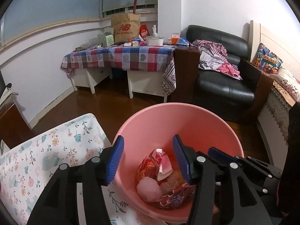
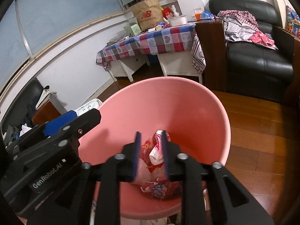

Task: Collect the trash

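While both grippers hang over the pink bin (image 1: 187,116):
Left gripper (image 1: 148,161): wide open, holding nothing.
Right gripper (image 2: 151,155): partly open, holding nothing.
Bin: wrappers (image 1: 157,161) inside.

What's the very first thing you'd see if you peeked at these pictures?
A big pink bin fills the middle, with crumpled red wrappers and a pale tissue ball at its bottom. The left gripper and right gripper hover open above it. Behind stands a checkered table beside a black armchair.
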Demonstrator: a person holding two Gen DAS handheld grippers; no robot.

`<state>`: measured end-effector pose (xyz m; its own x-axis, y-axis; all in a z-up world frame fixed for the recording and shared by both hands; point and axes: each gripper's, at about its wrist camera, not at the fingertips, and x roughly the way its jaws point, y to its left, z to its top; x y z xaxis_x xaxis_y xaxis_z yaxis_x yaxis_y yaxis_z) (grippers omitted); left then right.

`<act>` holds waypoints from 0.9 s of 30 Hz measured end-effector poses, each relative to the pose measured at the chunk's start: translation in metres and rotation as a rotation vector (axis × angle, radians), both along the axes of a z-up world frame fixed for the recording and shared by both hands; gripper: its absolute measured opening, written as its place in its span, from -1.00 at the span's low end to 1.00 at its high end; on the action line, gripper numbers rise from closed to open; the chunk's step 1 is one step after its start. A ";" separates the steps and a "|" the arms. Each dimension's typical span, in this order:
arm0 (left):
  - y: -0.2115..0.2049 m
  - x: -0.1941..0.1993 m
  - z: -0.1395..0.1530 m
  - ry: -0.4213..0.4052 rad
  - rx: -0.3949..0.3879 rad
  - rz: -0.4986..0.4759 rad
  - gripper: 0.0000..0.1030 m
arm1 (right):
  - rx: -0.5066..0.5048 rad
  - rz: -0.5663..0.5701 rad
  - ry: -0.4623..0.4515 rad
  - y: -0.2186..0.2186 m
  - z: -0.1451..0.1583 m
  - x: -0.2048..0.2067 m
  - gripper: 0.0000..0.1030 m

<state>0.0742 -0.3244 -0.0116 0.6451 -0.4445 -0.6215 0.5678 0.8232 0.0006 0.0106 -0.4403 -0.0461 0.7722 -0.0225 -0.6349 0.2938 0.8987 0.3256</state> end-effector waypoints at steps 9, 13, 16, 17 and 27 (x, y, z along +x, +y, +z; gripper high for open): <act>0.017 -0.015 0.016 -0.006 -0.006 -0.003 0.20 | -0.027 0.017 -0.027 0.015 0.017 -0.016 -0.23; 0.027 -0.024 0.026 -0.004 -0.016 -0.003 0.21 | -0.020 0.032 -0.043 0.023 0.026 -0.024 -0.03; 0.036 -0.032 0.033 -0.007 -0.025 0.000 0.21 | -0.039 0.044 -0.059 0.033 0.035 -0.029 -0.02; 0.038 -0.034 0.035 -0.009 -0.027 0.001 0.22 | -0.046 0.050 -0.064 0.036 0.038 -0.031 -0.02; 0.082 -0.059 0.052 -0.007 -0.057 0.047 0.32 | -0.092 0.103 -0.083 0.074 0.058 -0.048 0.01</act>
<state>0.0156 -0.2424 0.0399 0.6704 -0.4483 -0.5913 0.5290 0.8475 -0.0428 -0.0377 -0.3658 0.0119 0.8230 0.0049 -0.5680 0.1739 0.9498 0.2602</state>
